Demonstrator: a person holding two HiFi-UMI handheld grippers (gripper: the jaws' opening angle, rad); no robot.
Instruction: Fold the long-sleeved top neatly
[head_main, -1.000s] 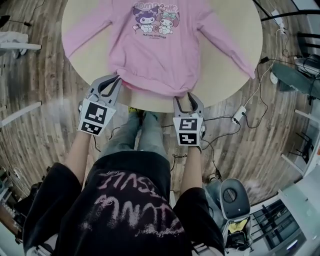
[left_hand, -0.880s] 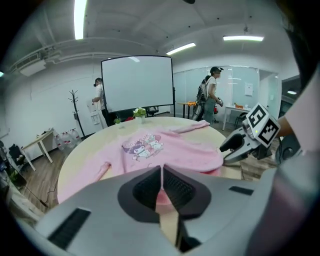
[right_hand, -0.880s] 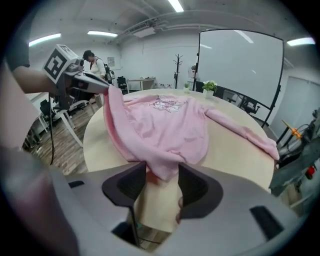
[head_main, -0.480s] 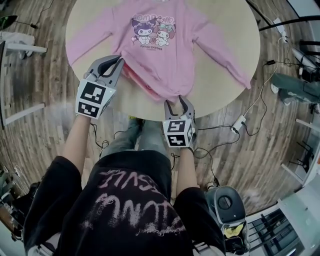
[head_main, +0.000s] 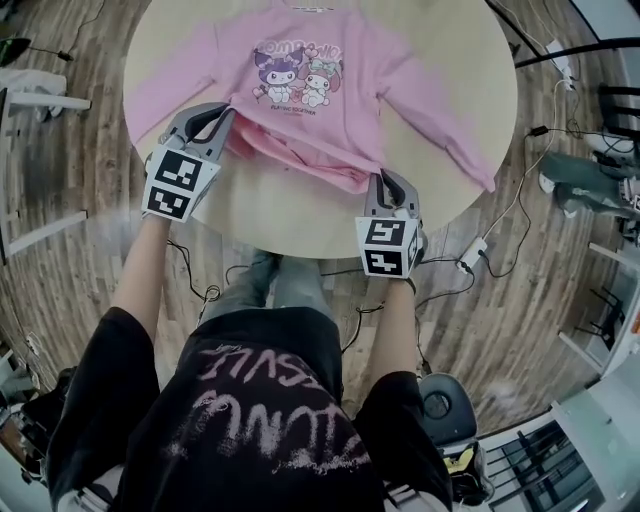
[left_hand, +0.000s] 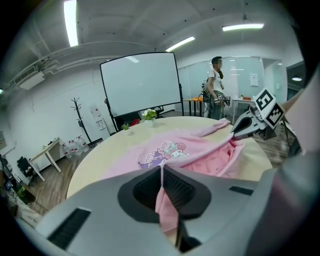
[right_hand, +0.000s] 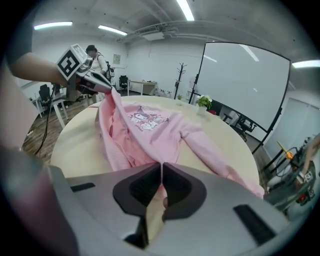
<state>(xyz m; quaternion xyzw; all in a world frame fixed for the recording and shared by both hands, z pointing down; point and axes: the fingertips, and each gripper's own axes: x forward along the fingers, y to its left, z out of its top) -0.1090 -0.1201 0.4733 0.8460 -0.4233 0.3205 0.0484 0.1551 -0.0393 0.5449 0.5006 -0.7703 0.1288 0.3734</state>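
A pink long-sleeved top (head_main: 330, 120) with a cartoon print lies front up on the round pale table (head_main: 290, 215), sleeves spread. My left gripper (head_main: 226, 116) is shut on the hem's left corner, and pink cloth shows pinched between its jaws (left_hand: 161, 169). My right gripper (head_main: 386, 180) has just been closing and is now shut on the hem's right corner (right_hand: 161, 164). The left gripper view shows cloth drawn up to the right gripper (left_hand: 234, 137). Between the two grippers the hem is raised and turned back, baring the inside (right_hand: 122, 145).
A small potted plant (left_hand: 148, 115) stands at the table's far side, before a large white screen (left_hand: 142, 85). A person (left_hand: 216, 86) stands far behind. Cables and a power strip (head_main: 474, 250) lie on the wooden floor at right, a round stool (head_main: 445, 402) behind me.
Both grippers have moved forward over the table. The left carried its hem corner inward. The right went from open at the table's edge to shut on the hem, farther right.
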